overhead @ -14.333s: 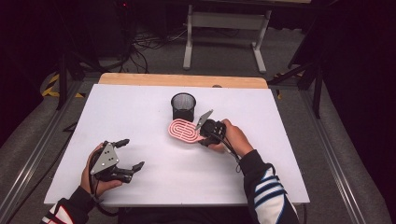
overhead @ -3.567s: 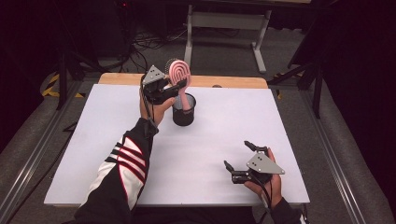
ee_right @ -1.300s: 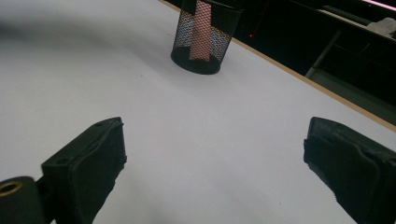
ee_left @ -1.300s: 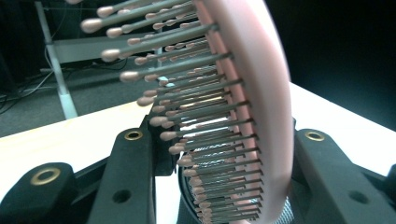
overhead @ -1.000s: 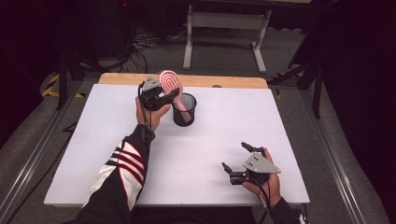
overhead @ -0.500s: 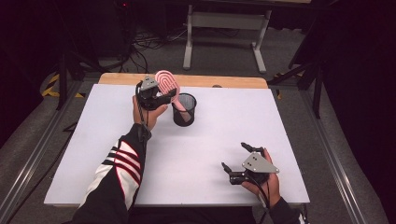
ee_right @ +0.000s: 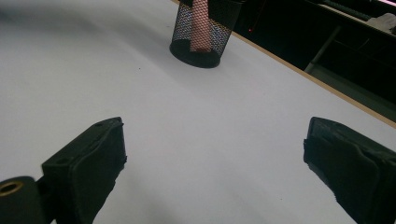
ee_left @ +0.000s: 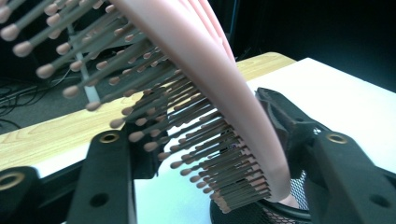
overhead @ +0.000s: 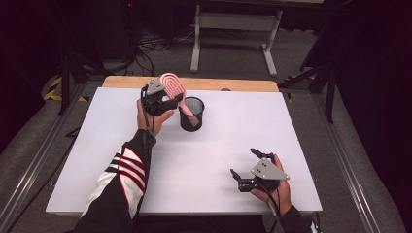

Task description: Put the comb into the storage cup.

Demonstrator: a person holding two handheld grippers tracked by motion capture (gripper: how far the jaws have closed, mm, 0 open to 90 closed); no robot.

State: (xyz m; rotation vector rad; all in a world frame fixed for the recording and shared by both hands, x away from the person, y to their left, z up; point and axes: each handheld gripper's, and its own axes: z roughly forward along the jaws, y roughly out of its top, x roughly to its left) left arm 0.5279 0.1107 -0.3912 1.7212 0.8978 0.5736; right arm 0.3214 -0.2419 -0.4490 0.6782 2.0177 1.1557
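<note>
Key relation: the pink hairbrush [overhead: 173, 86] is pinched in the left hand-held gripper [overhead: 164, 100], and its handle end dips into the black mesh cup [overhead: 192, 113] just to that gripper's right; the cup's mouth lies directly below the brush's lower end.
Long axis of the brush: tilted, its head up and leaning toward the counter's far-left side, its handle slanting down into the cup; in the right gripper view a pink shaft [ee_right: 201, 28] shows through the mesh.
Left hand-held gripper: pressed onto the brush, one jaw on the bristle side and the other on the smooth pink back, as the left gripper view shows at the brush [ee_left: 219, 93].
Right hand-held gripper [overhead: 247, 169]: spread, holding nothing, resting low over the counter [overhead: 97, 160] near its near-right corner.
Nearer hand: the left, right beside the cup; the right is well apart from it.
Where the cup stands: close to the far edge of the counter, a little left of the middle.
Judged next move: most likely lowering the brush along its own axis until it sits in the cup, then letting go; the tilt may catch the rim or tip the cup.
Count: one hairbrush, one mesh cup, two hand-held grippers.
</note>
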